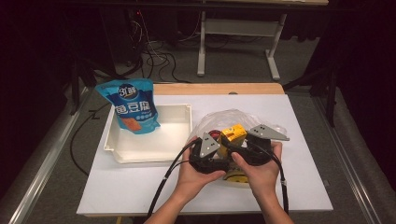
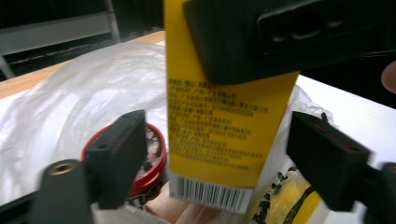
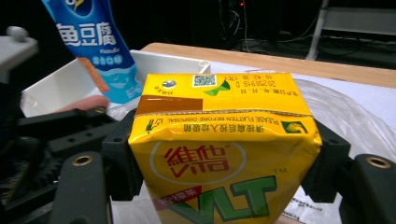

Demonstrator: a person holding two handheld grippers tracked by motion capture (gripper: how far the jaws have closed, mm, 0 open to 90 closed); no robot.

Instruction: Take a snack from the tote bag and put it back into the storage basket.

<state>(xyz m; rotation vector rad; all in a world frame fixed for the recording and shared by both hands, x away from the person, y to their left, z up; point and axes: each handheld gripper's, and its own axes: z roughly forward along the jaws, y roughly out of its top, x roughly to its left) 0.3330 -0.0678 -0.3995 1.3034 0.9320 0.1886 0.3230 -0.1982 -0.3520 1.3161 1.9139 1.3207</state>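
White tray (image 1: pixel 175 112) sat at the table's left half, on the white tabletop (image 1: pixel 140 186). It held one item: a blue pouch (image 1: pixel 130 105), propped upright against the tray's far-left corner; the rest of the tray floor was bare. A clear plastic bag (image 1: pixel 224 116) lay just right of the tray, mouth toward the person. Inside it, seen from the left gripper view, a red-rimmed round tin (image 2: pixel 156 158) and a yellow-and-black packet (image 2: pixel 289 200).

Yellow drink carton (image 3: pixel 224 154) was held above the bag's near edge. Right gripper (image 3: pixel 224 163) pinched it, one jaw pressed on each side face. Left gripper (image 2: pixel 215 163) had its jaws spread either side of the carton's lower end, gaps visible on both sides; the jaws had just been closing inward, carton between them, not yet touching.

Both hands were close together near the table's front edge. Open tabletop lay to the right of the bag and along the front left.
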